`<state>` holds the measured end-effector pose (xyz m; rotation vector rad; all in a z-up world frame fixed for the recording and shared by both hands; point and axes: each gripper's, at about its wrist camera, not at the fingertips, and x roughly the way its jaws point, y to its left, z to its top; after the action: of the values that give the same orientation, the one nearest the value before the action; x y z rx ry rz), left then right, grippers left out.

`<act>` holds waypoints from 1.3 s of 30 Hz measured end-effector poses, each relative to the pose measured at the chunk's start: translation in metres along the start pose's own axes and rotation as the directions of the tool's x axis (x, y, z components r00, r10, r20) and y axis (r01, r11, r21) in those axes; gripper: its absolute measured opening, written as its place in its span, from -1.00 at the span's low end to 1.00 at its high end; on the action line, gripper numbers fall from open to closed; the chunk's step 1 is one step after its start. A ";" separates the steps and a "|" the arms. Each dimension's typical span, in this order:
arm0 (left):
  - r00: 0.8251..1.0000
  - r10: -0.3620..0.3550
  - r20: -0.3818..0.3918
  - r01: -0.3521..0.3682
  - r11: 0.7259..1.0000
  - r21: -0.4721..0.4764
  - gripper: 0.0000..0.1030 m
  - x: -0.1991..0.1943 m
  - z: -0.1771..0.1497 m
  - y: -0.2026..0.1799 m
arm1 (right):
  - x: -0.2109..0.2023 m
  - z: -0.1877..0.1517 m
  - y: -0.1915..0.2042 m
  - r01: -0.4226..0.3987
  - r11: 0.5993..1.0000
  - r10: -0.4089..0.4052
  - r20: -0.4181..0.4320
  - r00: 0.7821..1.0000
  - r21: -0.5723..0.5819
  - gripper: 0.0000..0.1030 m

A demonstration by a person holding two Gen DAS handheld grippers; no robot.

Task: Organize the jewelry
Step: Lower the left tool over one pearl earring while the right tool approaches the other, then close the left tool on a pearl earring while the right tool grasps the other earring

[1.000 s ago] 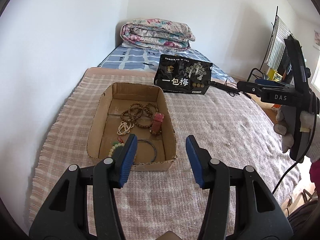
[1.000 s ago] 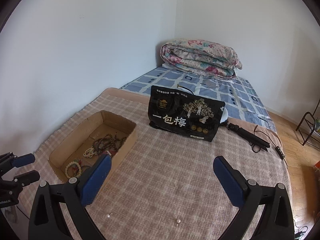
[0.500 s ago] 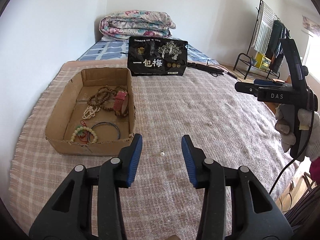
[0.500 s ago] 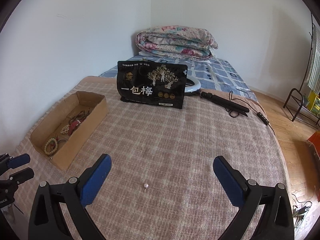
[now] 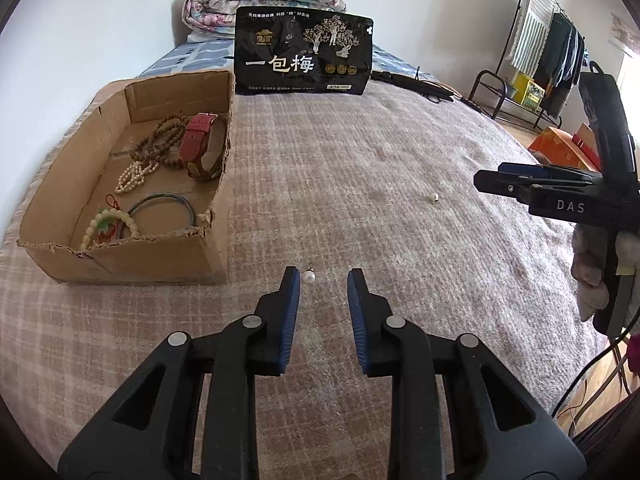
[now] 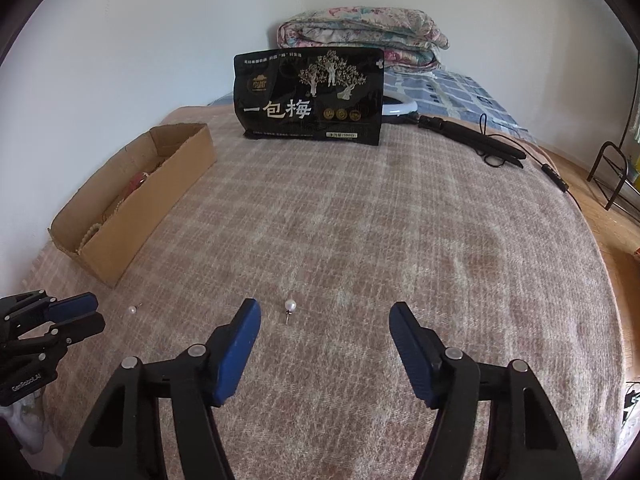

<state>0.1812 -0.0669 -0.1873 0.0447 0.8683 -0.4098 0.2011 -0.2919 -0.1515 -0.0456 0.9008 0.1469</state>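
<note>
A: How far along was the tidying?

B: Mostly done, I'd judge. The cardboard box (image 5: 120,248) already held the bead strings (image 5: 162,142), a red strap (image 5: 196,138), a thin bangle (image 5: 164,204) and a pale green bracelet (image 5: 106,222) — only two pearl earrings lay loose on the blanket (image 5: 360,168).

A: Where were they?

B: One earring (image 5: 309,276) sat just ahead of the left gripper (image 5: 323,276), nearer its left finger; jaws narrow but parted, holding nothing. The other earring (image 6: 289,305) lay in front of the right gripper (image 6: 325,312), whose jaws stood wide, also empty.

A: So what was left?

B: Pinching each earring and dropping it in the box — fiddly, being small and round on soft cloth
</note>
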 end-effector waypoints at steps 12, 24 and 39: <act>1.000 0.008 -0.024 -0.008 1.000 -0.002 -0.53 0.026 -0.001 0.002 | 0.034 -0.008 0.008 -0.082 0.996 0.081 -0.076 0.994 -0.019 -0.25; 0.999 0.008 -0.031 -0.009 1.000 -0.008 -0.54 0.032 -0.003 0.004 | 0.055 -0.003 0.012 -0.113 0.994 0.112 -0.095 0.989 -0.007 -0.44; 0.999 0.009 -0.043 -0.010 1.000 -0.027 -0.80 0.039 -0.002 0.008 | 0.066 0.002 0.016 -0.077 0.996 0.072 -0.095 0.993 -0.049 -0.62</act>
<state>0.2052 -0.0719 -0.2188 0.0328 0.9150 -0.3893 0.2407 -0.2688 -0.2012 -0.0680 0.9918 0.2394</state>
